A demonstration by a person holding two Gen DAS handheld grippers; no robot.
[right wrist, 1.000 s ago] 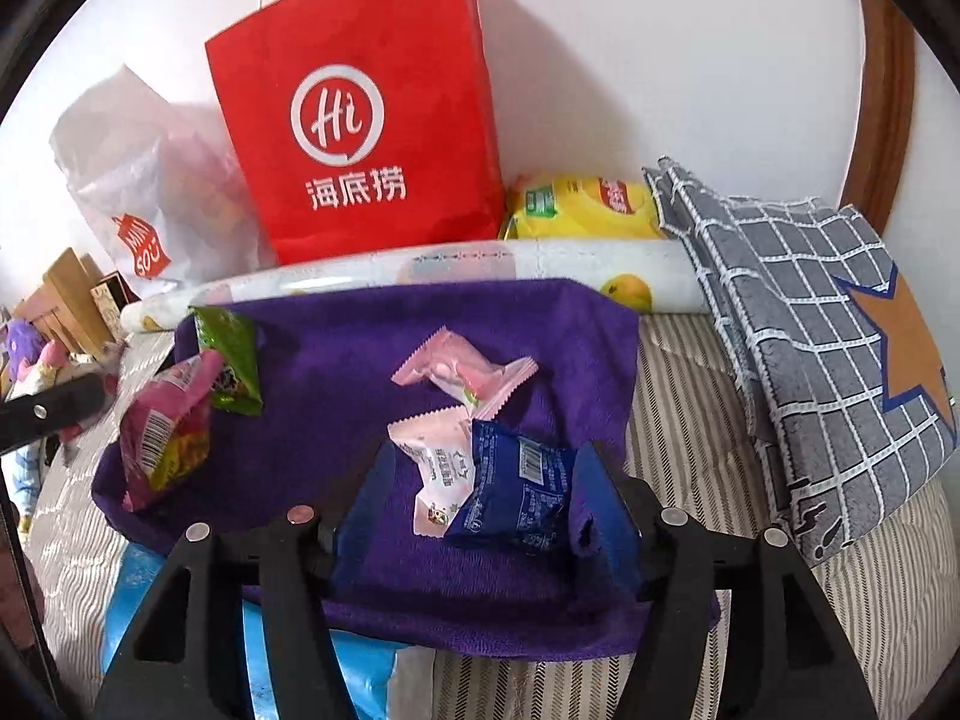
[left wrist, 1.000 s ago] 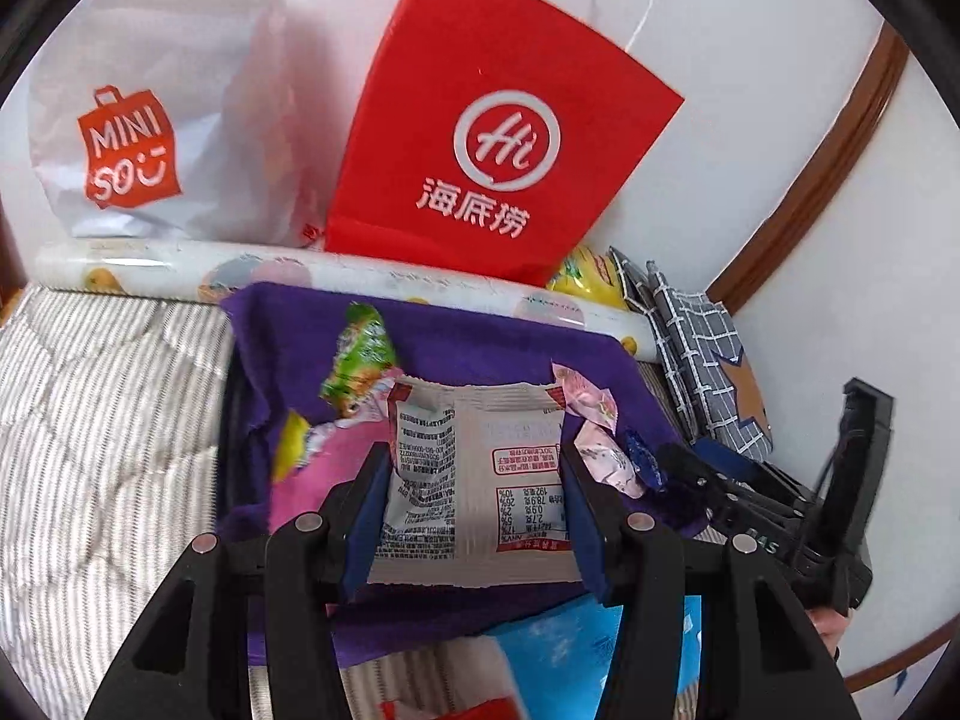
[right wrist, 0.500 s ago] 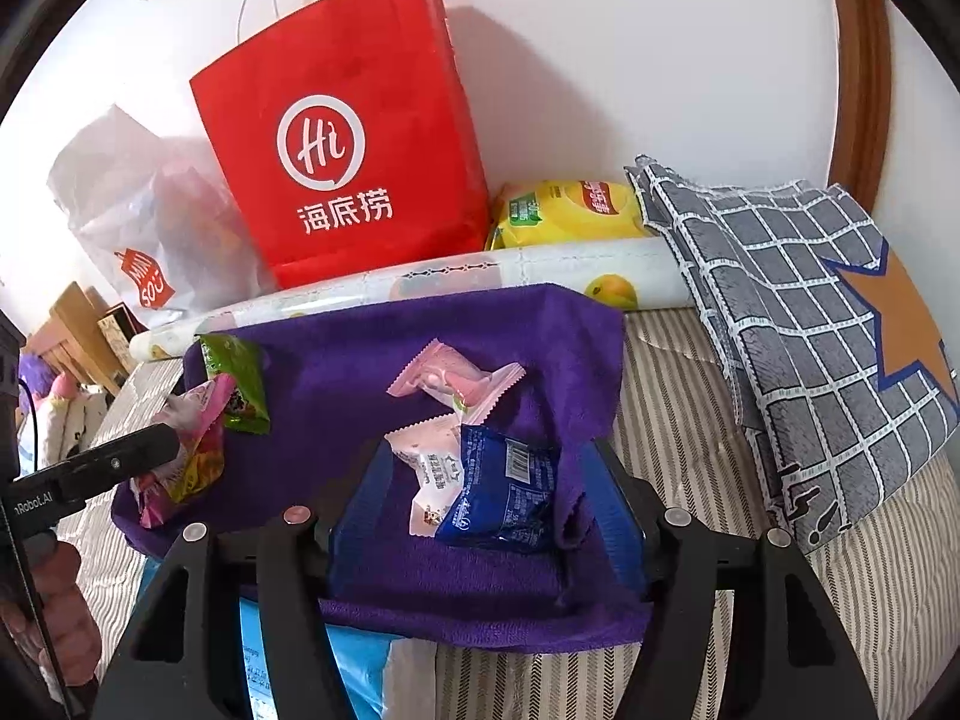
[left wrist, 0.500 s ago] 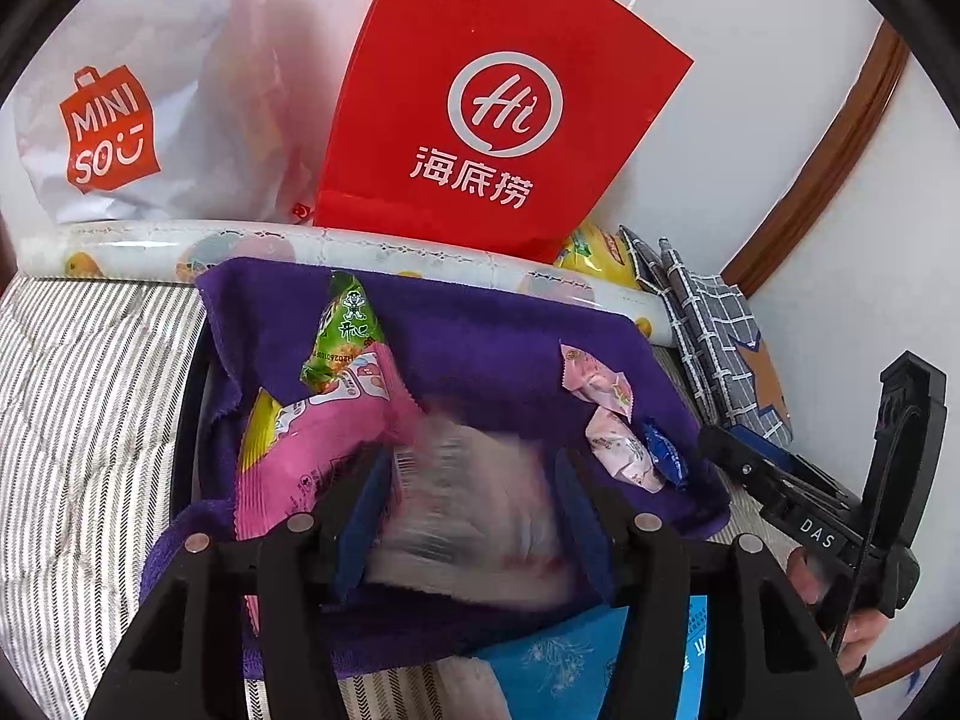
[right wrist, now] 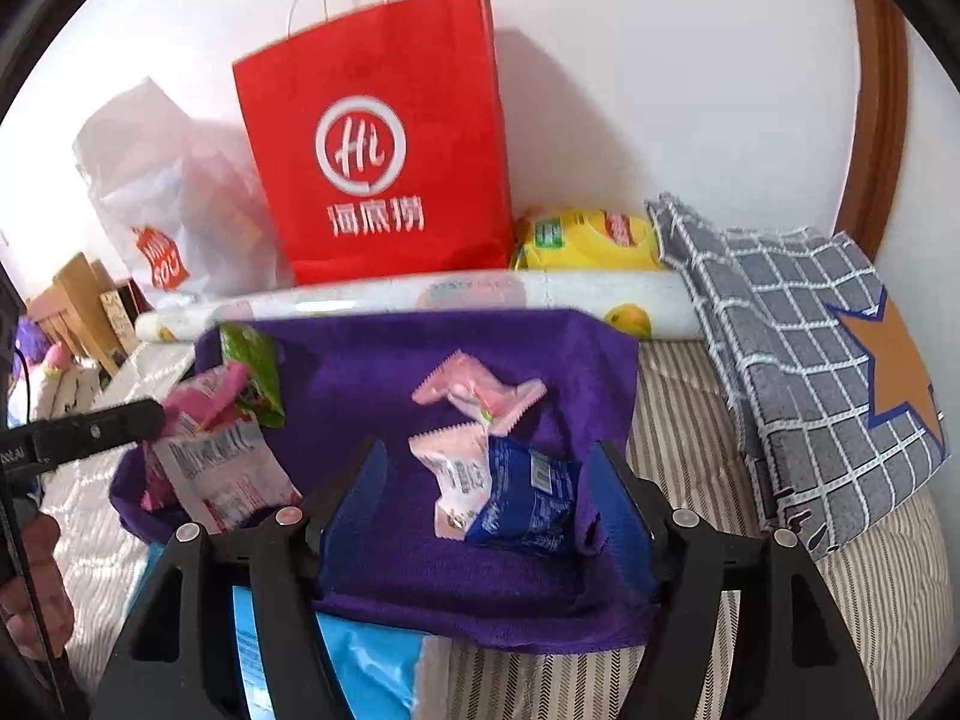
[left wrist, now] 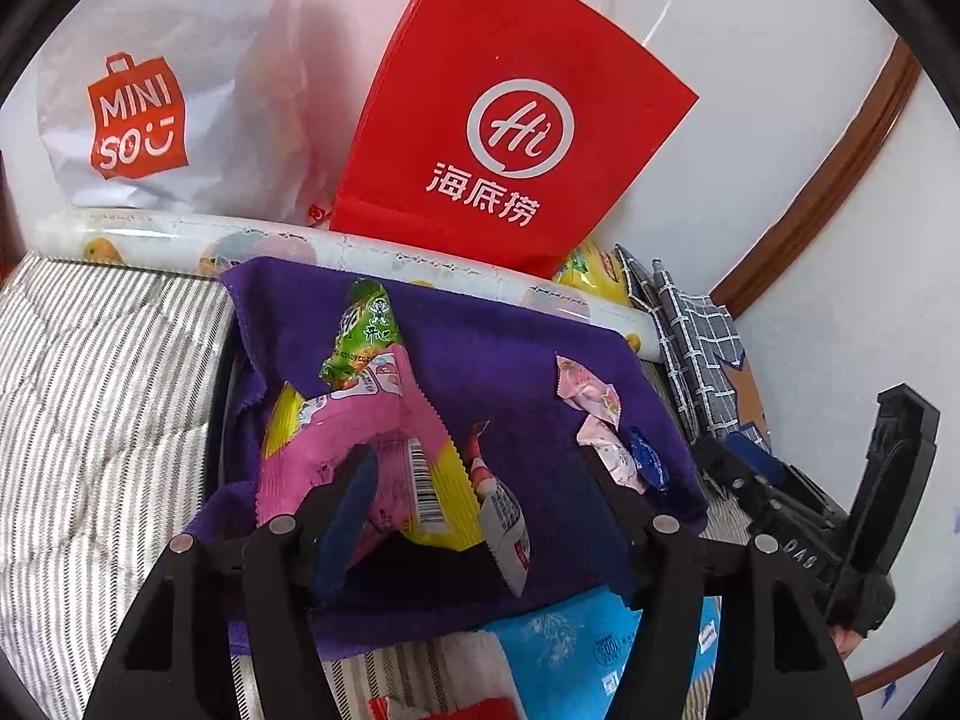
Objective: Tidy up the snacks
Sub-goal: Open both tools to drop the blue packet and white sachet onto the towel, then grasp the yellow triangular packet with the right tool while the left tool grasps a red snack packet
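In the left wrist view, the left tool [left wrist: 480, 492] hangs over the near edge of a purple towel [left wrist: 516, 360] spread on a striped bed cover [left wrist: 102, 360]. Its jaws are opening, and they grip nothing: a white and red packet [left wrist: 507, 531] lies tilted in the gap, clear of both pads, against a pink and yellow snack bag [left wrist: 360, 438]. A green sachet [left wrist: 363, 336] rests just beyond the pink bag, overlapping its far end. Under the towel's near edge a light blue packet [left wrist: 576, 642] sticks out.

In the right wrist view, the right tool [right wrist: 483, 480] is also opening, moderately wide, over the right part of the same towel. A dark blue snack packet [right wrist: 528, 495] and a pale pink packet [right wrist: 459, 477] lie side by side, touching, on the towel between its pads; neither pad presses on them. Just beyond them sits a pink wrapped candy [right wrist: 477, 390]. At the left edge of this view the left tool's black finger reaches over the pile of bags, and part of a person's hand [right wrist: 36, 588] shows below it.

Behind the towel lies a printed roll [right wrist: 480, 294] across the bed. A folded grey checked cloth [right wrist: 798, 336] with an orange star lies at the right. Against the white wall stand a red paper bag [right wrist: 384, 138], a white plastic bag [left wrist: 180, 78] to its left and a yellow packet [right wrist: 588, 237] to its right.
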